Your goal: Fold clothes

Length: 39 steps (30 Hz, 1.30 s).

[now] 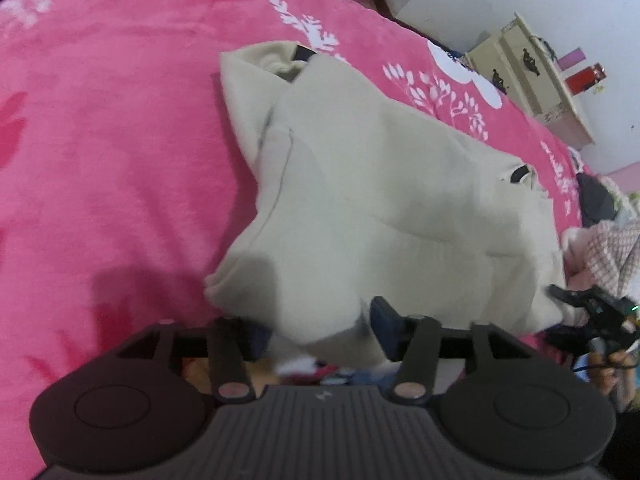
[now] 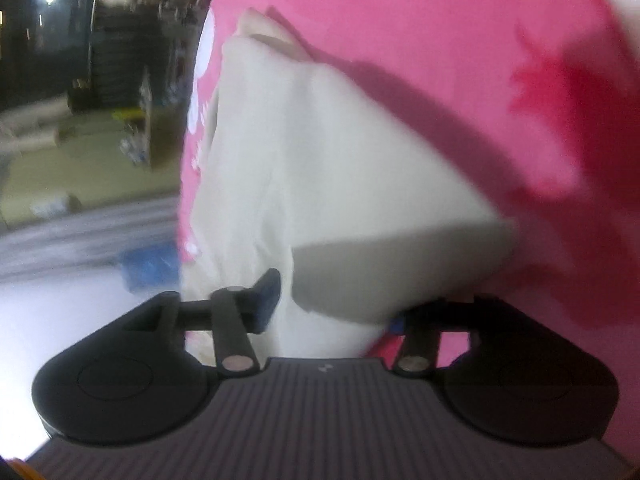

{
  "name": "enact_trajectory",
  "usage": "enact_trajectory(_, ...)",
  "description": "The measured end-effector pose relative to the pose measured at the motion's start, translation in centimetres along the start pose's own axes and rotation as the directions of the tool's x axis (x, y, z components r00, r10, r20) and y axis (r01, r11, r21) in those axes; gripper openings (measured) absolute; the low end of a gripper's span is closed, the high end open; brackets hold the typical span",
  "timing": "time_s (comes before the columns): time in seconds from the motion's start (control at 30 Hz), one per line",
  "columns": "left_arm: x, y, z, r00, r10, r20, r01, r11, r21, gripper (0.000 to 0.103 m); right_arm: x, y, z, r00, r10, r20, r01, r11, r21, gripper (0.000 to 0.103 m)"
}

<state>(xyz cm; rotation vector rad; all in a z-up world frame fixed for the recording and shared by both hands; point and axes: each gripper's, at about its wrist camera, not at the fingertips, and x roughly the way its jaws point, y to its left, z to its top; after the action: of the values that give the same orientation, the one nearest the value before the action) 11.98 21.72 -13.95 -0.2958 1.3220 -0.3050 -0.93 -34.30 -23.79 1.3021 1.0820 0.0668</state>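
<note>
A cream fleece garment [image 1: 380,200] lies folded over on the pink flowered blanket [image 1: 100,140], with black loops at two corners. Its near edge droops between the fingers of my left gripper [image 1: 320,328], which stand apart and open; the blue pads do not press the cloth. In the right wrist view the same garment [image 2: 320,160] runs from the blanket's edge [image 2: 440,40] down to my right gripper [image 2: 332,312]. That gripper is open too. Its left finger [image 2: 268,300] is clear of the cloth, and its right finger is mostly hidden under a fold.
A cream cabinet [image 1: 532,80] stands by the white wall beyond the bed. A pile of other clothes [image 1: 612,248] lies at the bed's right edge, near a hand [image 1: 612,360] holding black gear. A blue box [image 2: 148,268] sits on the floor beside the bed.
</note>
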Motion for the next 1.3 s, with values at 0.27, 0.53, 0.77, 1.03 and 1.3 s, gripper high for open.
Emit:
enact_trajectory(0.27, -6.0, 0.7, -0.5, 0.986, 0.106, 0.130, -0.113, 0.993, 0.046, 0.068, -4.6, 5.7, -2.1, 0.984, -0.174, 0.042, 0.177, 0.904, -0.389, 0.057)
enact_trajectory(0.53, -4.1, -1.9, 2.8, 0.953, 0.110, 0.282, -0.156, 0.977, 0.146, 0.073, 1.4, 17.2, -2.2, 0.991, -0.134, -0.008, 0.073, 0.588, -0.805, 0.060)
enact_trajectory(0.77, 0.1, -2.9, 5.7, 0.942, 0.090, 0.322, -0.166, 0.962, 0.216, 0.073, 11.9, 26.5, -3.4, 0.974, -0.146, -0.175, -0.144, 0.197, -0.970, 0.061)
enact_trajectory(1.03, 3.1, -1.3, 8.2, 0.961, 0.033, 0.273, -0.083, 0.981, 0.174, 0.067, 20.1, 28.4, -3.9, 0.934, -0.304, -0.191, -0.211, -0.036, -0.977, 0.065)
enact_trajectory(1.3, 4.1, -1.5, 8.2, 0.967, -0.007, 0.256, -0.045, 0.979, 0.198, 0.064, 19.5, 27.1, -5.7, 0.934, -0.304, -0.185, -0.233, -0.130, -0.964, 0.063)
